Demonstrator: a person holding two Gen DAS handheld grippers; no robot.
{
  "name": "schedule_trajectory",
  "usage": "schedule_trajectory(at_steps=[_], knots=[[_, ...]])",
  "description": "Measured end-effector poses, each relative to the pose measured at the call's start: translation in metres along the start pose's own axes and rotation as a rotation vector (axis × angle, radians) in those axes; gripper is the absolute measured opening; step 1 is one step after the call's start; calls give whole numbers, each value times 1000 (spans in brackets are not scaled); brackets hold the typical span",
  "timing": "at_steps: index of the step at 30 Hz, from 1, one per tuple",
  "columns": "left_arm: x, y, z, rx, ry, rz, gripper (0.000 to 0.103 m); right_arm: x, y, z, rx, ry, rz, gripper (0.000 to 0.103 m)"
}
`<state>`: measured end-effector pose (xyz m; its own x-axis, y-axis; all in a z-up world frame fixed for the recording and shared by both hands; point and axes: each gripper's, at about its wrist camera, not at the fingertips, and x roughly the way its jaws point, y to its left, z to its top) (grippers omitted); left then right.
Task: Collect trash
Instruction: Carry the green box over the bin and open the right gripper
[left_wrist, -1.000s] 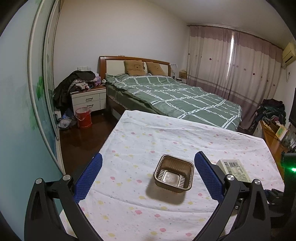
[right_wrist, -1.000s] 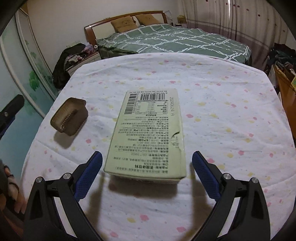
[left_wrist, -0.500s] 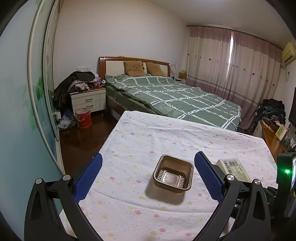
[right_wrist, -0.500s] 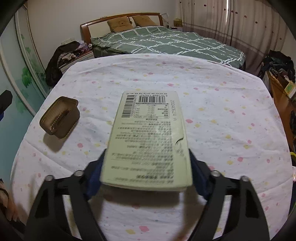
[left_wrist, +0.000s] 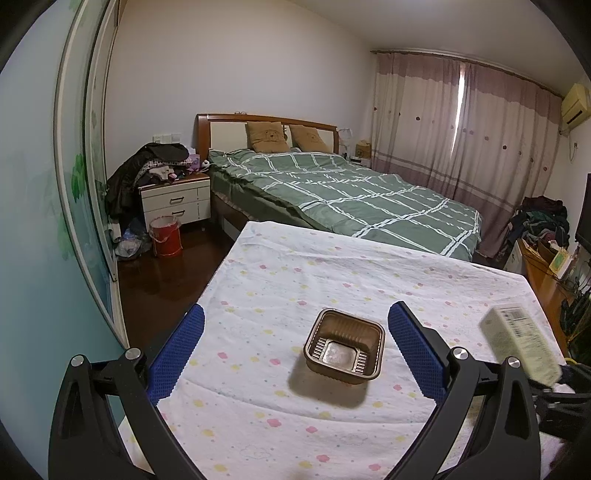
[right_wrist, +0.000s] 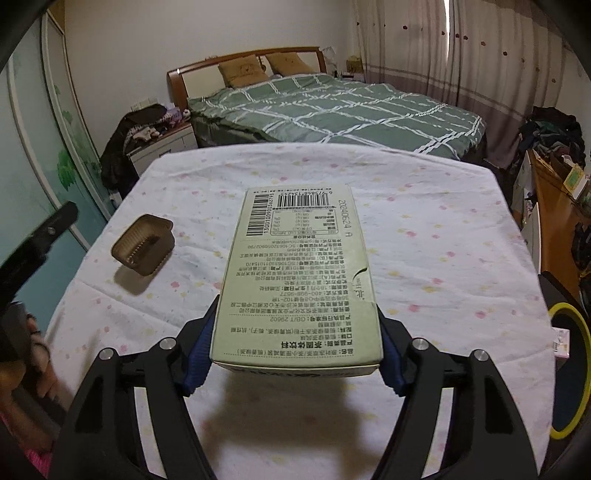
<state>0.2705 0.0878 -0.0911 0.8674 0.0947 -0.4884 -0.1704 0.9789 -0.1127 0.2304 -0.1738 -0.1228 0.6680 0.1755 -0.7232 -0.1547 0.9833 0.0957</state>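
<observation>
My right gripper had its fingers clenched on the near end of the pale green box, which was raised off the table. My left gripper hung spread wide, grasping nothing, the brown plastic tray resting on the table between and beyond its fingers. One piece was in hand; the tray remained to be collected, and I saw no bin on the table.

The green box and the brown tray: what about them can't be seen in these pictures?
- Box, right view: its underside faces away; the blue pads cover the gripped sides.
- Box, left view: motion-blurred, so its print is unreadable.
- Tray, both views: underside against the tablecloth.
- Yellow ring, right view: cut off by the frame edge.
</observation>
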Motion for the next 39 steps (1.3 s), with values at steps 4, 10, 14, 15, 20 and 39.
schedule_trajectory(at_steps=[4,10,14,15,20,39], knots=[[0,-1,0,2,-2,0,98,-26,-22,-7,38,-28,12,68],[-1,-5,-1,14,-2,-9,98,-59,-71,-27,134,-61,-20,68],[-2,-8,-2,27,-3,-12,98,-80,-114,-41,211,-87,-95,68],[-2,-10,-2,32,-4,-12,98,-86,-131,-46,242,-94,-126,68],[-1,-15,-4,51,4,-23,98,-108,-206,-70,383,-108,-267,68],[26,-45,-11,192,192,-153,98,-104,-326,-123,632,-73,-364,81]])
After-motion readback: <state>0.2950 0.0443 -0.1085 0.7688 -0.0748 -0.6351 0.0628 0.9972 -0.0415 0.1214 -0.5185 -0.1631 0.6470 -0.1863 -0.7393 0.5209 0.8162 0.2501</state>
